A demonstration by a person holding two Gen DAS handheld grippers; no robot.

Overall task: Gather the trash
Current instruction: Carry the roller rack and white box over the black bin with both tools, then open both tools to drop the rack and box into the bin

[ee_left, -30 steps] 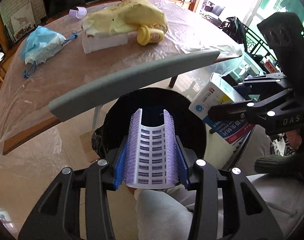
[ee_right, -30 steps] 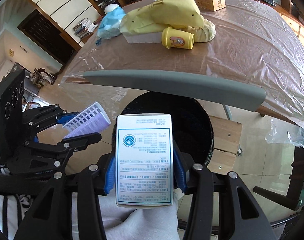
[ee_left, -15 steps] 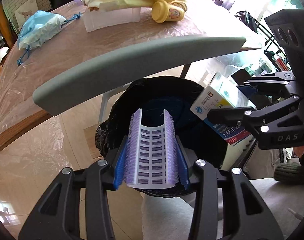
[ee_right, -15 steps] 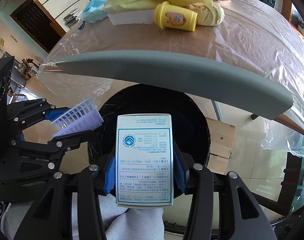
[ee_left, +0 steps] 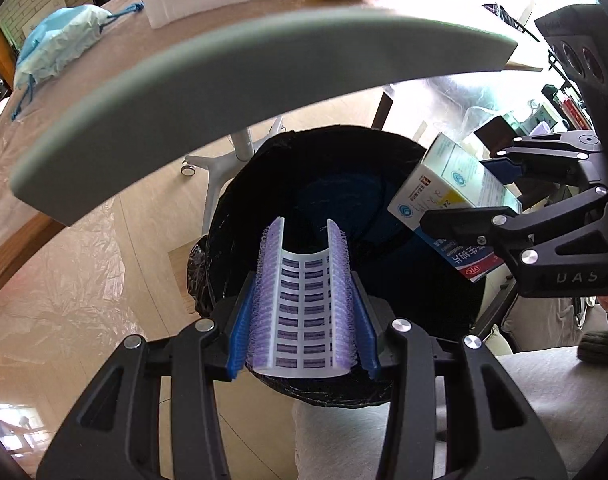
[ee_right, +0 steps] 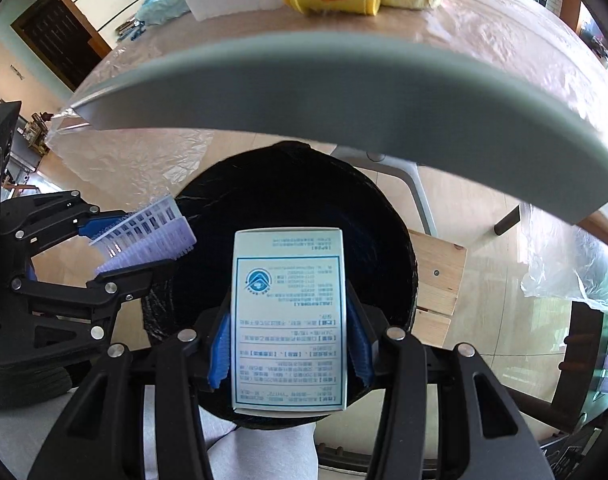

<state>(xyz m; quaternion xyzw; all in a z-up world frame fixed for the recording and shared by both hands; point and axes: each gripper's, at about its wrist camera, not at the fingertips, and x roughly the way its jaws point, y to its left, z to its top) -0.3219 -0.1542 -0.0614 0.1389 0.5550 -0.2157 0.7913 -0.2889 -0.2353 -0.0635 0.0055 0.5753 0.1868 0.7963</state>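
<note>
Below, in the left wrist view, the left gripper [ee_left: 304, 320] clamped a purple hair roller [ee_left: 304, 312] over the black-lined trash bin [ee_left: 263, 184], beneath the grey table edge [ee_left: 223, 80]. Through the right wrist view, the right gripper [ee_right: 289, 344] squeezed a medicine box [ee_right: 289, 320] above the same bin.

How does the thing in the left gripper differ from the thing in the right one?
The hair roller is purple and white, curved and bristly; the medicine box is a flat-sided printed carton. The roller is an open half-shell; the box is closed. Both are clamped in jaws and held over the black-lined bin.
</note>
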